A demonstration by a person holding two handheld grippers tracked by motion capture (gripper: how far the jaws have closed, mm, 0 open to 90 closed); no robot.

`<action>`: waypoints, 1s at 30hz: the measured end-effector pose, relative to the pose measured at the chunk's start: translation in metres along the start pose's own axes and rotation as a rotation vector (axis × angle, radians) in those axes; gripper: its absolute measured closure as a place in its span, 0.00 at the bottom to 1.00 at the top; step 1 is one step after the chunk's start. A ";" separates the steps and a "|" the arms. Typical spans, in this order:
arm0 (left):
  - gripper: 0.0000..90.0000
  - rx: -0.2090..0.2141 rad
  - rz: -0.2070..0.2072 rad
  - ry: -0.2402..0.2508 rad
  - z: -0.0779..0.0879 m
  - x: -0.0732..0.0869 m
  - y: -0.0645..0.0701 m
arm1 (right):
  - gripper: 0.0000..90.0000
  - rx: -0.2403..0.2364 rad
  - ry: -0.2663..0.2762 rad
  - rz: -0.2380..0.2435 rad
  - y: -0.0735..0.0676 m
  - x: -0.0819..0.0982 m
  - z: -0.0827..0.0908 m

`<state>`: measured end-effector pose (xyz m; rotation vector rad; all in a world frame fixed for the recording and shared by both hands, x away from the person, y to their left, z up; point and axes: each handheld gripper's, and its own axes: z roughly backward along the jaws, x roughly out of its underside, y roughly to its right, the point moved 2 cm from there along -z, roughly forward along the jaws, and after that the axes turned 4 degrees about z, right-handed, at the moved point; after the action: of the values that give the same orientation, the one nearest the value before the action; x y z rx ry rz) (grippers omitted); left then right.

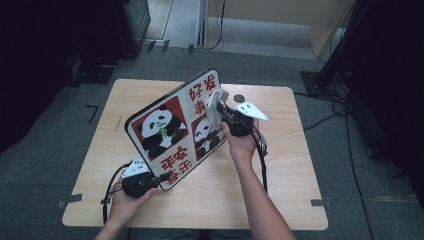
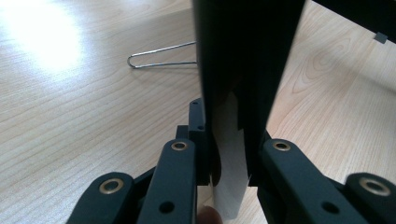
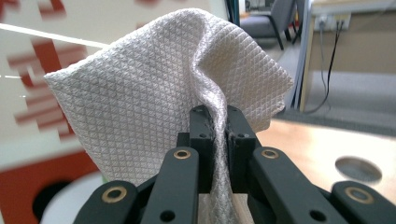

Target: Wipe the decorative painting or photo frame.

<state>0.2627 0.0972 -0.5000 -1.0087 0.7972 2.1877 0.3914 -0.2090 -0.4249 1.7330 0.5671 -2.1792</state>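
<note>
Item: panda board (image 1: 172, 127), tilted up over mid-table, its near left corner pinched in the left gripper (image 1: 159, 178).

Item: white cloth (image 1: 215, 105), clamped in the right gripper (image 1: 221, 111), lying against the board's far right face.

Risk: hard wiping could twist the board out of its one-corner hold; the cloth may slip, so that the jaws scrape the print.

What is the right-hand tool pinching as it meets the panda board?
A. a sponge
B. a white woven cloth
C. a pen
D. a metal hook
B: the right tongs are shut on a white woven cloth, which the high view shows lying against the upper part of the panda board.
</note>
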 end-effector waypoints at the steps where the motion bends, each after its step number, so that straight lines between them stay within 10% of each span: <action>1: 0.90 0.000 0.000 0.000 0.000 0.000 0.000 | 0.94 0.000 -0.012 -0.009 0.000 0.005 0.001; 18: 0.90 0.000 -0.002 0.001 0.000 0.000 0.000 | 0.94 0.090 -0.206 -0.085 0.008 0.076 0.008; 30: 0.90 -0.005 -0.004 0.001 -0.001 -0.001 0.000 | 0.94 0.138 -0.310 -0.070 0.005 0.093 0.007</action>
<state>0.2631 0.0961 -0.5000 -1.0131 0.7899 2.1867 0.3666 -0.2155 -0.5145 1.4117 0.4124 -2.5245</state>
